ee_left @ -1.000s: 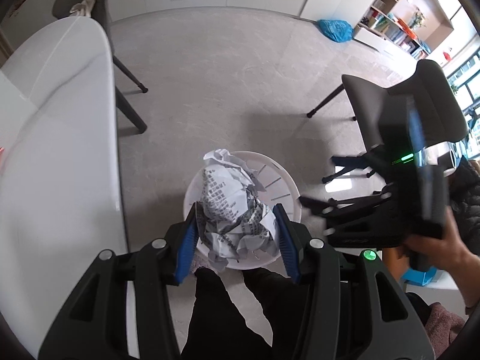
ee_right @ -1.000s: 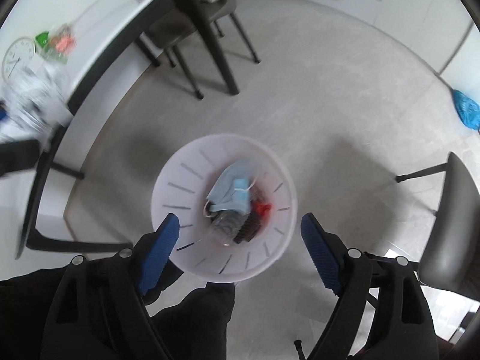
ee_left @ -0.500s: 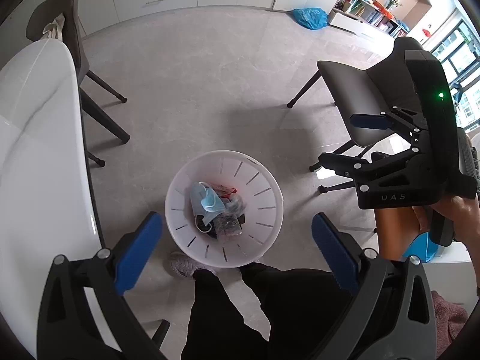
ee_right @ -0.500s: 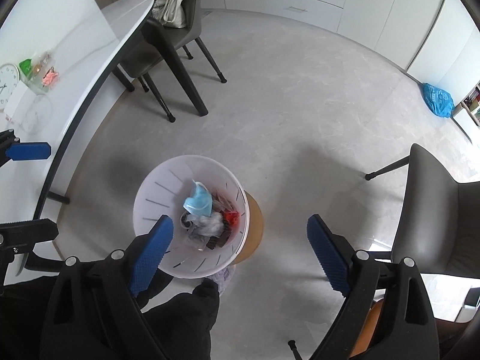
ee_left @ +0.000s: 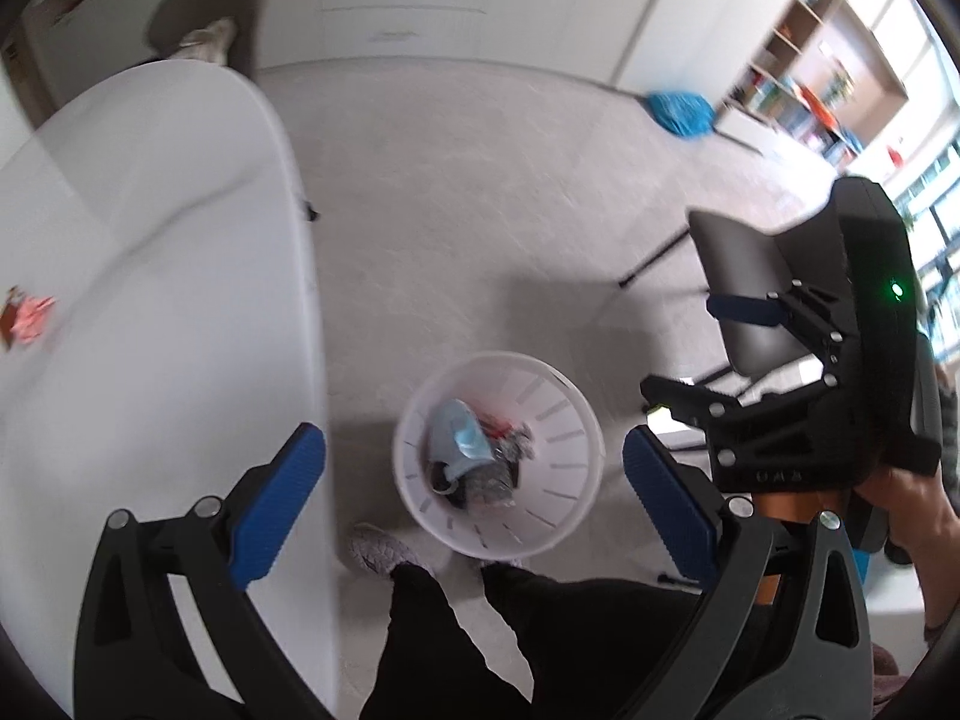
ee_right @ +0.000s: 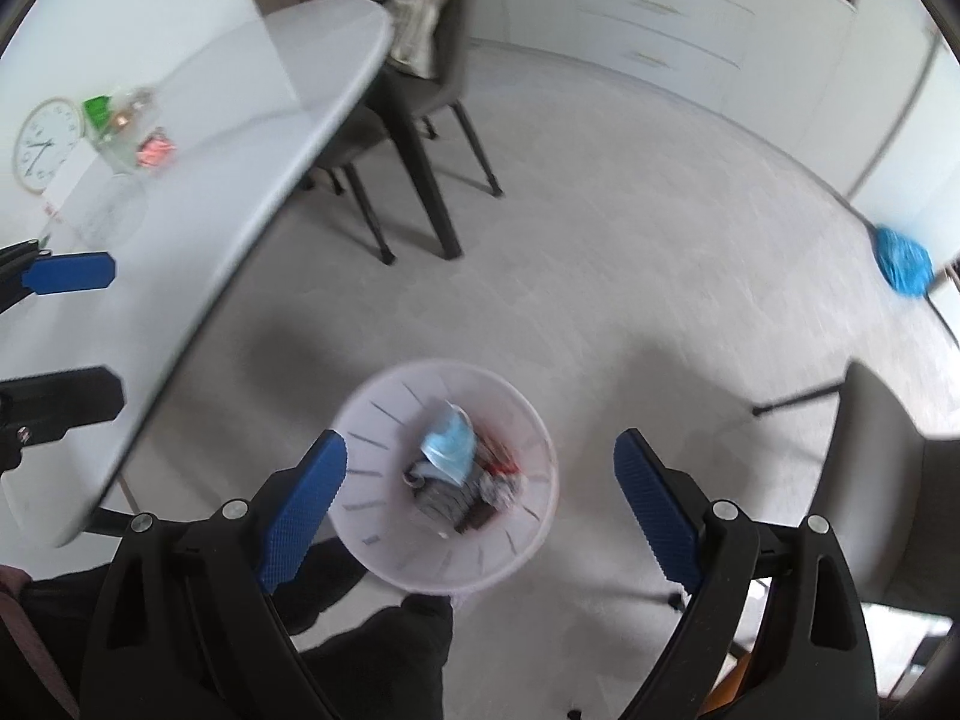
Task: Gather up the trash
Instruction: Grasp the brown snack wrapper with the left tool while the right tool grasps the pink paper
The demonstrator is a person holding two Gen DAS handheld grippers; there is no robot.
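Observation:
A white slotted waste bin stands on the floor below both grippers. Inside lie a blue face mask, crumpled printed paper and a red scrap. High over the bin, my left gripper is wide open with nothing between its blue pads; it also shows as the left gripper over the table edge. My right gripper hangs above the bin, open and empty; a hand holds this right gripper at the picture's right.
A white table beside the bin carries a pink wrapper, a clock and a clear container. Grey chairs flank the floor. A blue bag lies far off. The person's legs stand by the bin.
The left gripper opened and let go of the crumpled paper, which now lies in the bin. Both grippers rose away from the bin, and the right jaws spread slightly.

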